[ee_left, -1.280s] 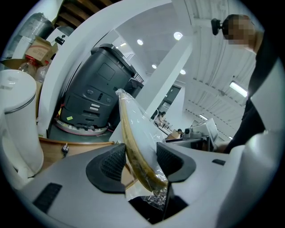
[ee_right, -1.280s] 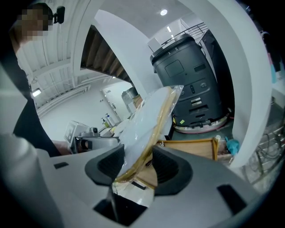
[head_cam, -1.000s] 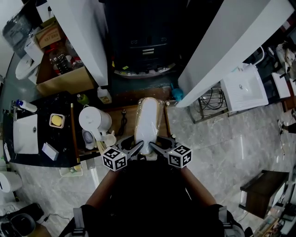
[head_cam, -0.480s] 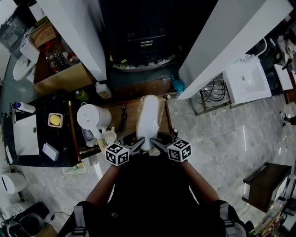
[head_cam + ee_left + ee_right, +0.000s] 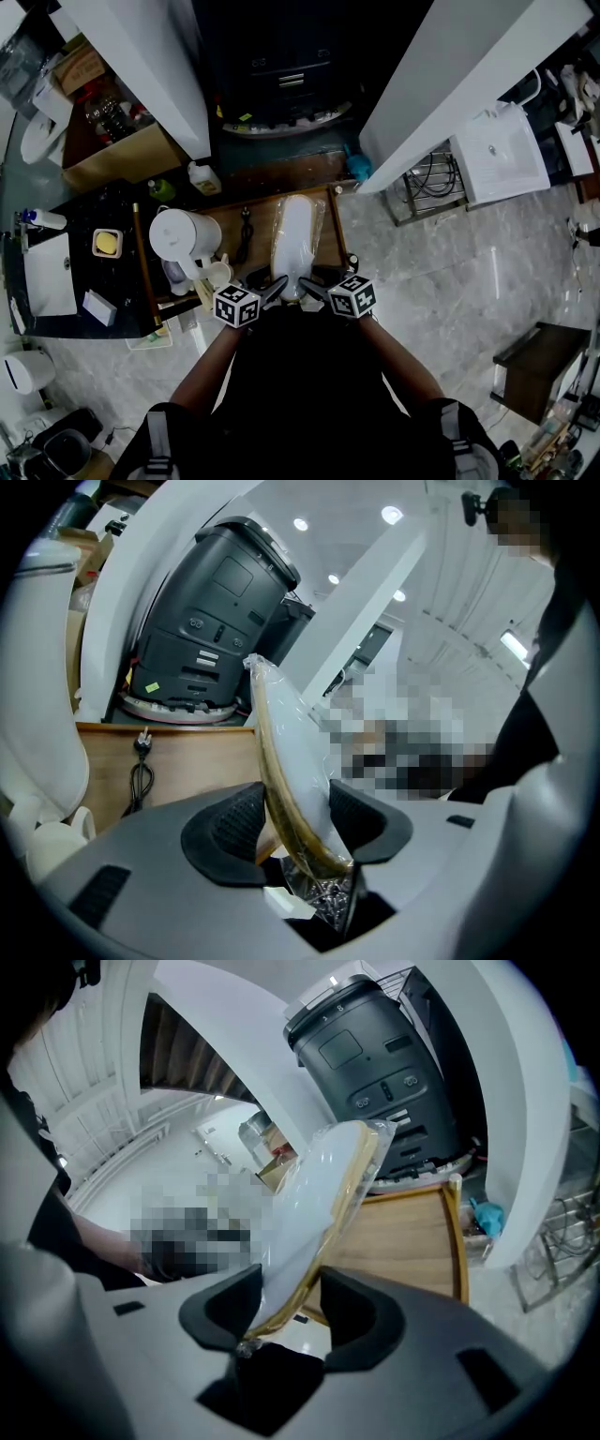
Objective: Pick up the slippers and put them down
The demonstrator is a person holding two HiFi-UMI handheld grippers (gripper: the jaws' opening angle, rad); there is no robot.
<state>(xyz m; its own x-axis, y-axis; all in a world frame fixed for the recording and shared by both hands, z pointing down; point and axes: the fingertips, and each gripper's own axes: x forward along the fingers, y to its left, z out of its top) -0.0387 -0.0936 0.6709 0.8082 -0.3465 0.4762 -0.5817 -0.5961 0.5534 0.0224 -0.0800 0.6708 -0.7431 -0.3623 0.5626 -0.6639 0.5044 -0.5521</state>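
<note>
Here, both forearms [image 5: 202, 371] reach forward, with the left tongs [image 5: 274, 287] and right tongs [image 5: 310, 286] angled inward, each clenched on the near end of the slippers [image 5: 293, 232] from 7 and 5 o'clock. The white, tan-edged slippers, bagged in crinkly clear plastic, stretch toward 12 o'clock over the wooden counter [image 5: 255, 228], a white kettle [image 5: 184, 238] at their 9 o'clock. Beyond, the yellow sticker [image 5: 148, 688] on a black machine [image 5: 211, 621] is too small to read.
</note>
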